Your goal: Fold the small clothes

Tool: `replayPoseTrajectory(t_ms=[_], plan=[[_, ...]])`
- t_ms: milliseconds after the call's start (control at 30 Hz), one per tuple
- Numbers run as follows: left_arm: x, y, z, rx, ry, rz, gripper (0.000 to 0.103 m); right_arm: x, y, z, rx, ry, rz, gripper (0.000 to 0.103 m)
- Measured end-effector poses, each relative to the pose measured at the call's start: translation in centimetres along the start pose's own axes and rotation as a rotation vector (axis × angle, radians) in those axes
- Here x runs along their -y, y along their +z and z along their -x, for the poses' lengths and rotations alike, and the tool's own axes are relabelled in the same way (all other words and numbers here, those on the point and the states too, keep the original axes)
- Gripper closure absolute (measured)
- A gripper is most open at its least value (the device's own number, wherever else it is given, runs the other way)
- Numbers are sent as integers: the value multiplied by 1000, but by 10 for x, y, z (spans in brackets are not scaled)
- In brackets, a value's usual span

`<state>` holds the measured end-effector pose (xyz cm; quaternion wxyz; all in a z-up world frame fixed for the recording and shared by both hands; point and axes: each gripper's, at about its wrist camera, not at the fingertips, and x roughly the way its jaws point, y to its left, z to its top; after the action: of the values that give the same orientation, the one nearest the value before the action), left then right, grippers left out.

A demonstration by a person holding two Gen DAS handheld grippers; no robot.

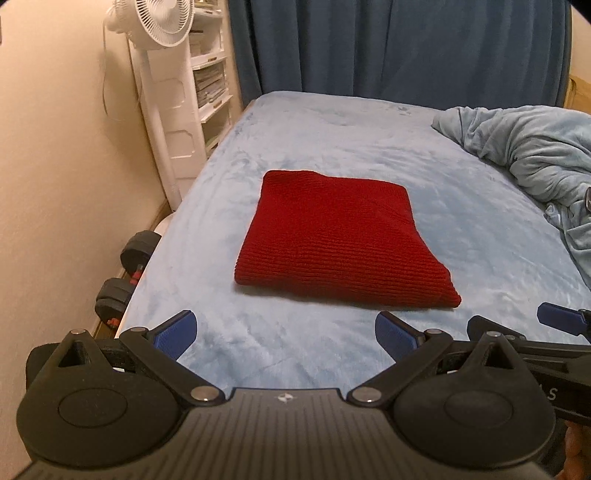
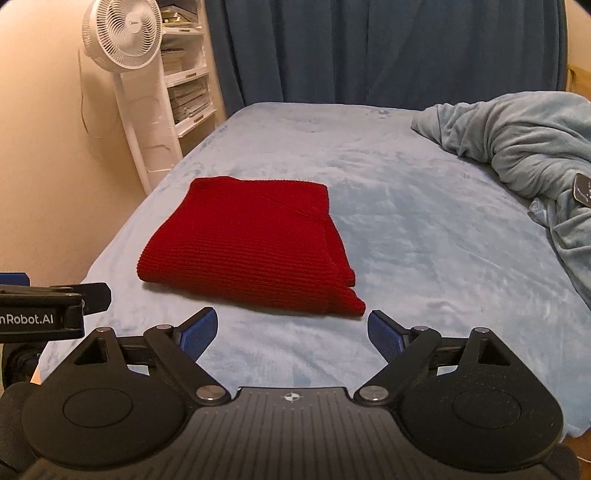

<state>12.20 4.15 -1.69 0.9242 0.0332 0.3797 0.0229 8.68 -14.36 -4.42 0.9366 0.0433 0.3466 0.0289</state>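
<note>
Closest to us, the left claw is wide open, and nothing is between its 2 blue pads. The right claw is wide open too, with nothing in it. Both claws hang over the near end of the bed, side by side, and both point down at it a bit. The bed has a soft light blue cover. Just past the claws lies the red knit cloth. It is folded into a neat flat square and rests on the bed, a little to the left of the middle. No claw touches it. To the right, farther back, a light blue blanket sits in a messy heap on the bed. On the floor by the left side of the bed are 2 black dumbbells. Behind them, by the wall, stands a tall white fan. Next to the fan is a white shelf with stacks of paper things on it. At the very back hangs a dark blue curtain.
</note>
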Motion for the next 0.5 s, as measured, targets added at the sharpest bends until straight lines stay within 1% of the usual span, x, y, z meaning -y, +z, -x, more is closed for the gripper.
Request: replayPoseTrajectory(t_ms=[133, 500], plan=[[-2, 2, 4, 6, 19, -9, 0, -2, 1, 3, 6, 0, 8, 14], [-1, 2, -1, -13, 27, -15, 0, -5, 1, 6, 2, 4, 14, 14]])
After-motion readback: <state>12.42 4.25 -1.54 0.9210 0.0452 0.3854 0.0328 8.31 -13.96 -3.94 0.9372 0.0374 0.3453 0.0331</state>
